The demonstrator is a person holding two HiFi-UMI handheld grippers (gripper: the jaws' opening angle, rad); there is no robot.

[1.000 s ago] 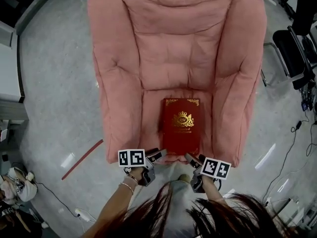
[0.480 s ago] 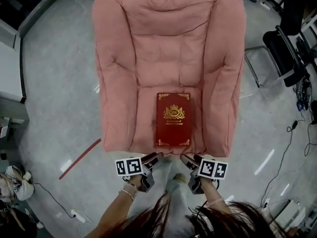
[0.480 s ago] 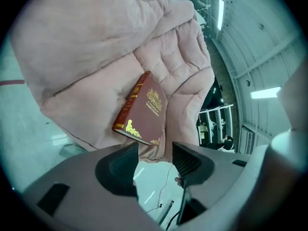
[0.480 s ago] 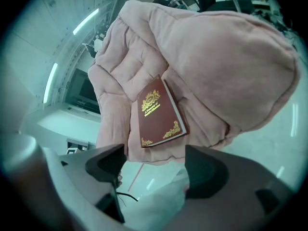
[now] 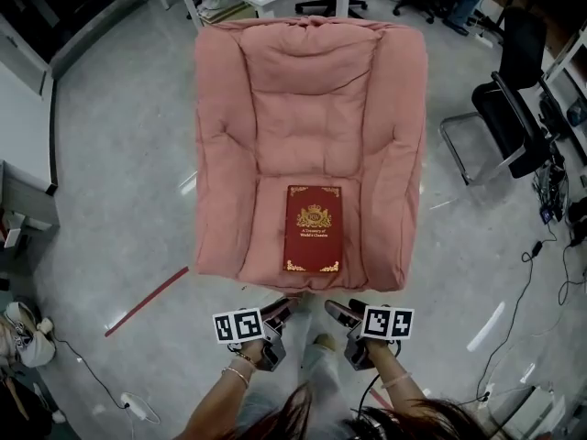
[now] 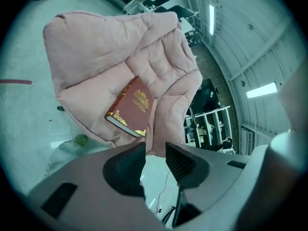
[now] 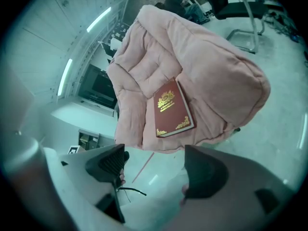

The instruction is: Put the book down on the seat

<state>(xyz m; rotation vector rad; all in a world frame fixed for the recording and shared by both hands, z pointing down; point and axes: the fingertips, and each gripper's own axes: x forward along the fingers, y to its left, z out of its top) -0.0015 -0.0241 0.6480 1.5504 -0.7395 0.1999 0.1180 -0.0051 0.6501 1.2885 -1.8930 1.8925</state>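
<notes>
The book (image 5: 313, 241) lies flat and cover up on the seat (image 5: 268, 227) of the pink armchair (image 5: 312, 99), just below the middle of the head view. Its near edge sits close to the cushion's front lip.

1 second ago both grippers were right at that near edge. Now the 2 of them are at the bottom of the frame, over the floor (image 5: 119, 200) and well apart from the book, with the chair's front edge between. The head view also takes in more of the room than it did (the armchair looks smaller and sits higher in the frame), which fits a person backing away.

The left gripper (image 5: 280, 308) has its fingers drawn in to a narrow gap, having just been closing. Its own view shows nothing between them, only floor beyond. The right gripper (image 5: 337, 310) has its fingers spread wide and is also empty. In its own view the book lies in the upper middle, well clear of the jaws.

As I judge it, the placing is done. The book rests under its own weight, roughly square with the seat and not overhanging, and neither tool touches it. Only the retreat seems left. The 1 small risk I see is the soft cushion: a book this near the front lip could slide if the chair is bumped.
</notes>
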